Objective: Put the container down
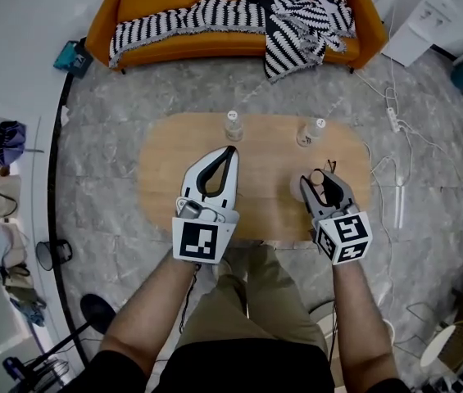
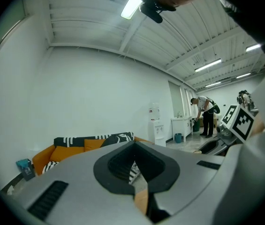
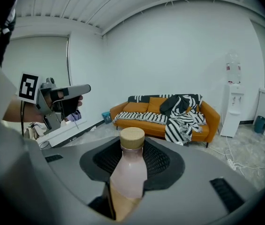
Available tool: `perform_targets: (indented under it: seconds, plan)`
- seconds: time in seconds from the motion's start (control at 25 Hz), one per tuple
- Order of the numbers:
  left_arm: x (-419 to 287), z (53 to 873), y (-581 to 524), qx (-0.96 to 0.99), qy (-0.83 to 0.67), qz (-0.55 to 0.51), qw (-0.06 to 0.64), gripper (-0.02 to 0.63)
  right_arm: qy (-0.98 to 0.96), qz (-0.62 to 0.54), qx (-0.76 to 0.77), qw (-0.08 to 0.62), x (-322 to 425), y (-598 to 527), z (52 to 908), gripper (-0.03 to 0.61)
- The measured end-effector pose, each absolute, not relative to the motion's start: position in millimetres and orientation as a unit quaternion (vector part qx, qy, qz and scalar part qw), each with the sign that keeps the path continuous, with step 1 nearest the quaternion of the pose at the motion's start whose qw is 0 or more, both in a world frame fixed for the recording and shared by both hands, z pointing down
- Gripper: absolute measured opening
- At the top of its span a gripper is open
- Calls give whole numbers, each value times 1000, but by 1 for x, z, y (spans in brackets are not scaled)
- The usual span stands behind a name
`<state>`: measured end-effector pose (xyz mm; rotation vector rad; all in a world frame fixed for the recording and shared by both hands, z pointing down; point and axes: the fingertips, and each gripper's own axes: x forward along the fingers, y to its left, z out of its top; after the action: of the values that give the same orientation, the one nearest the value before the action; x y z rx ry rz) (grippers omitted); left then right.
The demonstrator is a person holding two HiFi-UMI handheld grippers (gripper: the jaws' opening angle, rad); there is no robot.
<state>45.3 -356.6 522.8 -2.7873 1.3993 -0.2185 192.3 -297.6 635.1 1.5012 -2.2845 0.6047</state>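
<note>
So here's where we're at. The biggest thing in view is the orange sofa (image 1: pixel 157 2) with striped throws at the far side. Nearer to us is the oval wooden table (image 1: pixel 165 170), sitting on a grey marble floor (image 1: pixel 100 137).

Both tools are over the near half of the table. The left gripper (image 1: pixel 230 150) has its tips together with nothing between them, so it's just parked left of centre. The right gripper (image 1: pixel 323 178) is the busy one. It's clamped on the sides of a pale pink bottle (image 3: pixel 128 172) with a tan cap (image 3: pixel 132 136), which stands upright between the jaws. That's our container, over the near right part of the table. We can't tell whether its base is on the wood yet or just above it.

Two more small bottles stand along the far edge, one left of centre (image 1: pixel 233 126) and one to the right (image 1: pixel 311 131), both well apart from the held one.

We'd call this the set-down step, with the release not yet done. For the next move, we'd get the base flat on the wood and then ease the jaws apart. After that we'd back straight out toward us so the pads don't tip the bottle.
</note>
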Motion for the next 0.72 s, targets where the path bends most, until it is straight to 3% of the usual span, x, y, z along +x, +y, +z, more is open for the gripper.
perform_targets:
  seconds: [0.72]
  plan:
    - [52,598,-374,-883,462,-78,-28,14,-786,273,500,242,196,-303,781,153]
